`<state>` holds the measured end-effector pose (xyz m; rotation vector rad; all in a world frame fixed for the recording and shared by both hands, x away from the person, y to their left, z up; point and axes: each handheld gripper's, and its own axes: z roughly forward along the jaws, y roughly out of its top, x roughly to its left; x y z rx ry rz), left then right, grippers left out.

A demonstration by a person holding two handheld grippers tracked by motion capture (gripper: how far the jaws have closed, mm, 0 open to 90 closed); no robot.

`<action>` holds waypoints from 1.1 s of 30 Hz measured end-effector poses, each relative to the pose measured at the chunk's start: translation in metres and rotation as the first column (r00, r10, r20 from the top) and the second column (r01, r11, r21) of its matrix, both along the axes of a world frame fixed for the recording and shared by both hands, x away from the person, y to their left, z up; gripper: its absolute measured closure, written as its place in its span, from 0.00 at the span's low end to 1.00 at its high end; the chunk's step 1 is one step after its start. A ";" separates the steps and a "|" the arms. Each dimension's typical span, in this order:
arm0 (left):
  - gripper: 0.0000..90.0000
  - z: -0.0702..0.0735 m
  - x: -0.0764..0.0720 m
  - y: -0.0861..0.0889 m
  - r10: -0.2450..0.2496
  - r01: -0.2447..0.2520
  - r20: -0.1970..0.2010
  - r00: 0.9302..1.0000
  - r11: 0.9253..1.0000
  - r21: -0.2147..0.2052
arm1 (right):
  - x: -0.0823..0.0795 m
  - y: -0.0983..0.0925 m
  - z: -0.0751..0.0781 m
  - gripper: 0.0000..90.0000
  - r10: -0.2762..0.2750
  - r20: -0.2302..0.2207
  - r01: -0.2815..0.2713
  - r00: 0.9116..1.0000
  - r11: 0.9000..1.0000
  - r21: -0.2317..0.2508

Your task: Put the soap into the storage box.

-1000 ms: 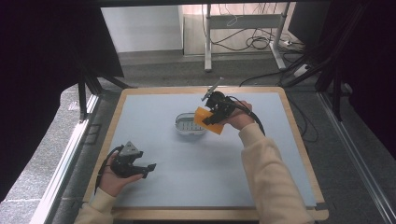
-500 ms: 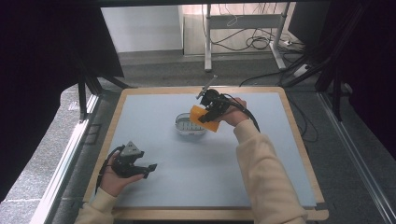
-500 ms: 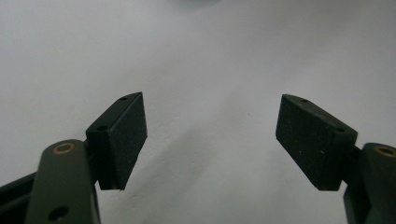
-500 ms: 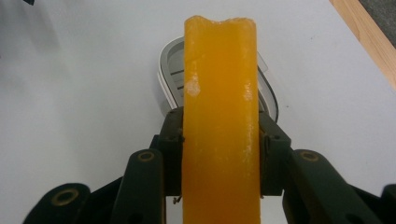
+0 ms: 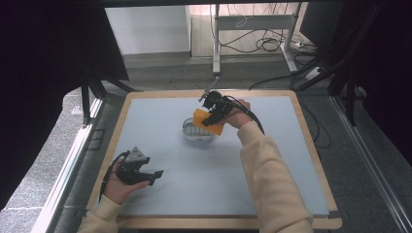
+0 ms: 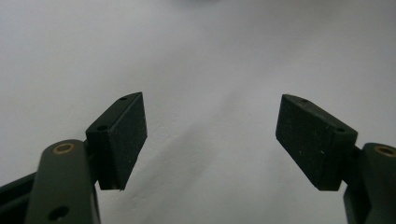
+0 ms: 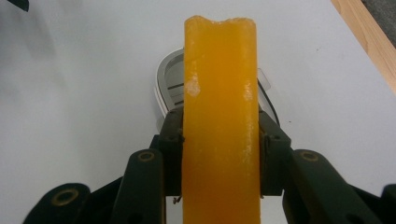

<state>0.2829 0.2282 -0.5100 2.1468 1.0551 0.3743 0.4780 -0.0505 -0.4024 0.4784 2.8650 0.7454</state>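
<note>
High view: right claw grips orange block; left claw open.

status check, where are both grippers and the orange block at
Right gripper shut on orange block, held over the white dish. Left gripper open, empty, low over the mat. Nothing in the way.

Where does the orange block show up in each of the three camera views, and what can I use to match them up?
High view: the orange block sits right of centre, clamped in the right gripper above the white dish.
Left gripper view: not in it.
Right gripper view: the block stands upright in the middle, pressed between the jaws.
Shared landmark: the white dish, just behind the block.
</note>
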 end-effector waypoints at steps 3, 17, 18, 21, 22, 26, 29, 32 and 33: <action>0.27 0.000 0.000 0.000 0.000 0.000 -0.001 1.000 1.000 -0.002 | 0.001 0.002 -0.002 0.68 0.002 0.003 -0.002 1.000 1.000 0.003; 0.27 0.000 0.000 -0.001 -0.012 0.012 -0.005 1.000 1.000 0.004 | 0.012 0.007 -0.005 0.68 0.000 -0.004 0.000 1.000 1.000 0.013; 0.27 0.000 0.000 -0.001 -0.012 0.012 -0.005 1.000 1.000 0.005 | 0.013 0.008 -0.006 0.68 0.003 -0.005 -0.003 1.000 1.000 0.013; 0.27 0.000 0.000 -0.001 -0.011 0.011 -0.004 1.000 1.000 0.005 | 0.015 0.010 -0.008 0.68 0.008 -0.008 -0.008 1.000 1.000 0.011; 0.27 0.000 0.000 -0.001 -0.008 0.008 -0.003 1.000 1.000 0.005 | 0.016 0.011 -0.009 0.68 0.009 -0.008 -0.009 1.000 1.000 0.007; 0.27 0.000 0.000 0.000 -0.006 0.006 -0.002 1.000 1.000 0.002 | 0.020 0.015 -0.010 0.68 0.014 -0.010 -0.014 1.000 1.000 -0.002; 0.27 0.000 0.000 0.000 -0.006 0.006 -0.006 1.000 1.000 0.002 | 0.022 0.020 -0.010 0.68 0.026 -0.006 -0.026 1.000 1.000 -0.011; 0.27 0.000 0.000 0.000 -0.006 0.006 -0.006 1.000 1.000 0.001 | 0.025 0.025 -0.010 0.68 0.040 -0.005 -0.041 0.999 0.999 -0.013; 0.27 0.000 0.001 0.000 -0.008 0.008 -0.004 1.000 1.000 0.002 | 0.025 0.027 -0.011 0.68 0.042 -0.009 -0.042 0.999 0.999 -0.017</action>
